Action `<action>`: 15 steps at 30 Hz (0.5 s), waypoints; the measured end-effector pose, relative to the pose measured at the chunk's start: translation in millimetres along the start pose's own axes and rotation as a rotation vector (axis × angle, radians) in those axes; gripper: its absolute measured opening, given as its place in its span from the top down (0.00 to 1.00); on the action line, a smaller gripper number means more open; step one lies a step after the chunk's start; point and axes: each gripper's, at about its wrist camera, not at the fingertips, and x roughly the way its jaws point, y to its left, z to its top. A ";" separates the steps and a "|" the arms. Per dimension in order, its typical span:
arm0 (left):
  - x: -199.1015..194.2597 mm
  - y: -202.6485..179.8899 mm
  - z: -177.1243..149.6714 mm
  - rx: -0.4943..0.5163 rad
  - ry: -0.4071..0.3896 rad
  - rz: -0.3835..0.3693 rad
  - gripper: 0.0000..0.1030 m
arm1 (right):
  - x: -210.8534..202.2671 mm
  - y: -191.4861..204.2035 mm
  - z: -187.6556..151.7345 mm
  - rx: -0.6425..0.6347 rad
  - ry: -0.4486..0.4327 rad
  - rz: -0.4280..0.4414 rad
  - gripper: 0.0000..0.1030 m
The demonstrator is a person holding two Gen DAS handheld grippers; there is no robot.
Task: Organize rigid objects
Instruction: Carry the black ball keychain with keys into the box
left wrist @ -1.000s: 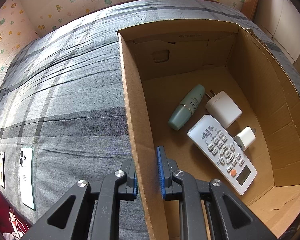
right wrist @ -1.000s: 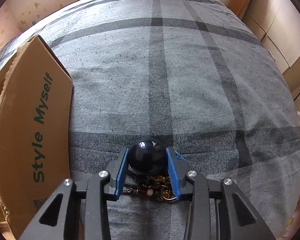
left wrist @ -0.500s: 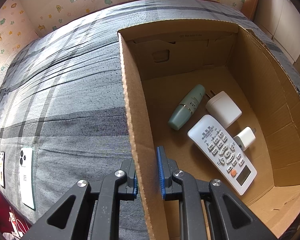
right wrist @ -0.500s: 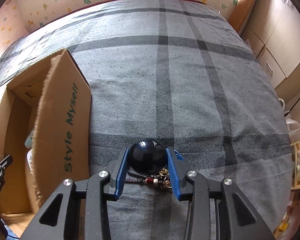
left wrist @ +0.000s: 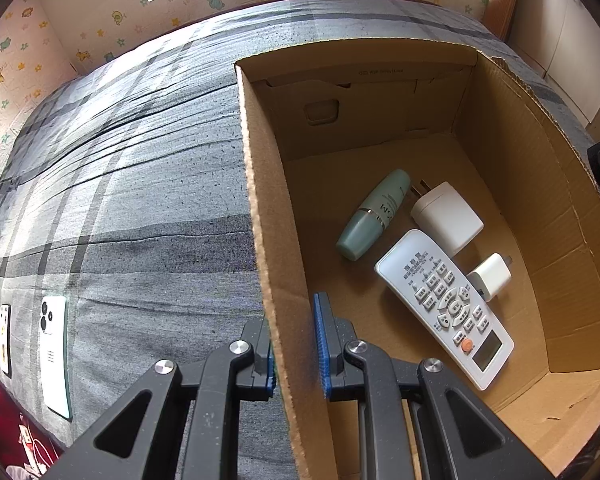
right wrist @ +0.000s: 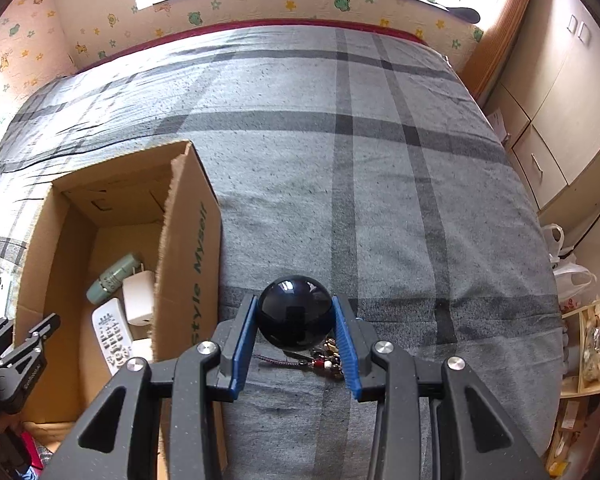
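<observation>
My right gripper [right wrist: 296,326] is shut on a glossy black ball [right wrist: 295,312] with a beaded cord and charms [right wrist: 324,362] hanging from it, held above the grey plaid bed [right wrist: 380,160], right of the cardboard box [right wrist: 184,248]. My left gripper [left wrist: 294,344] is shut on the box's left wall [left wrist: 272,240], one finger outside, one inside. Inside the box lie a green bottle [left wrist: 374,214], a white remote [left wrist: 444,304], a large white charger [left wrist: 446,218] and a small white charger [left wrist: 490,276].
Two white phones [left wrist: 54,354] [left wrist: 5,338] lie on the bed left of the box. Cabinets [right wrist: 560,100] stand to the right of the bed. A shelf with bags [right wrist: 588,344] is at the bed's right edge. A patterned wall [right wrist: 260,8] runs behind the bed.
My right gripper has lifted the black ball and its cord off the bed and risen, so the box interior now shows. My left gripper has held still on the box wall.
</observation>
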 end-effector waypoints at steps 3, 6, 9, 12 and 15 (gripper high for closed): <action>0.1 0.0 0.5 -0.002 0.000 -0.002 0.84 | -11.7 8.6 4.3 -0.015 -0.023 0.019 0.61; 0.8 -0.4 0.4 -0.003 -0.001 -0.003 0.84 | -23.5 19.9 8.9 -0.035 -0.045 0.036 0.61; 1.3 -0.3 0.1 -0.004 -0.001 -0.003 0.84 | -32.6 34.2 12.4 -0.062 -0.063 0.053 0.61; 1.4 0.2 0.1 -0.005 -0.001 -0.004 0.84 | -37.9 48.3 15.1 -0.089 -0.072 0.070 0.61; 1.7 0.7 -0.3 -0.006 -0.001 -0.005 0.84 | -40.2 61.0 16.9 -0.109 -0.076 0.088 0.61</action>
